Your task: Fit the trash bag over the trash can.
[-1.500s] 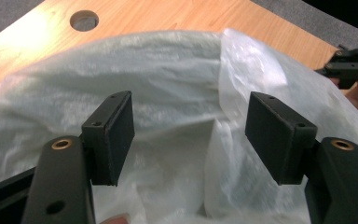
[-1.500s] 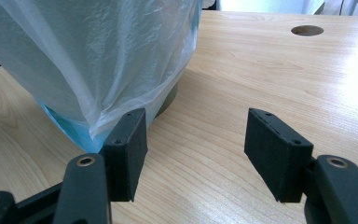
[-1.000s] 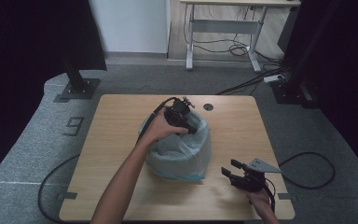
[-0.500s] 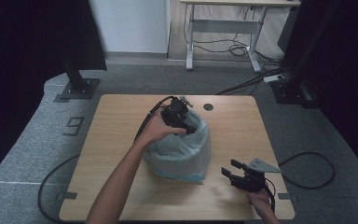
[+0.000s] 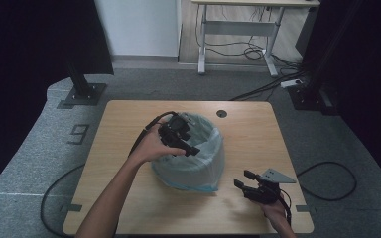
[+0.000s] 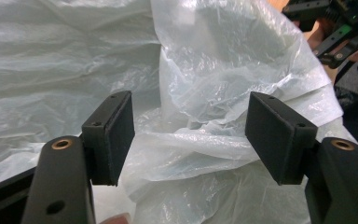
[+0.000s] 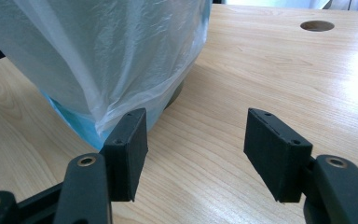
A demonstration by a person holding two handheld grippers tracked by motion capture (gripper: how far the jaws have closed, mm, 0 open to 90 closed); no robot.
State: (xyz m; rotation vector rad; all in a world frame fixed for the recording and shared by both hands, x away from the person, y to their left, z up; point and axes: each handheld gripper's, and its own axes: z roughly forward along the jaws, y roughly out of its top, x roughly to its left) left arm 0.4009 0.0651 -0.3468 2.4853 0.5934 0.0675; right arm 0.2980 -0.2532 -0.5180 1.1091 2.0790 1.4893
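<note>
The right gripper (image 5: 246, 179) sits low at the near right corner of the table (image 5: 124, 198), jaws spread and empty, aimed at the base of the bin (image 7: 70, 126). Judged from this pose, it is parked clear of the work while remaining ready to steady the bin.

The bin stands at the middle of the table, lined with a thin, pale plastic bag (image 5: 206, 148) that drapes over its rim and down the outside. In the right gripper view the bag hangs just beside the left jaw without being pinched.

The left gripper (image 5: 191, 148) is held over the bin's mouth, jaws apart, with crumpled bag film (image 6: 191, 140) between them but not clamped. This position suits seating or spreading the liner.

Farther off, a round cable hole (image 5: 222, 113) lies beyond the bin. The left gripper's cable (image 5: 144, 136) trails off the left edge, clear of the bin.
</note>
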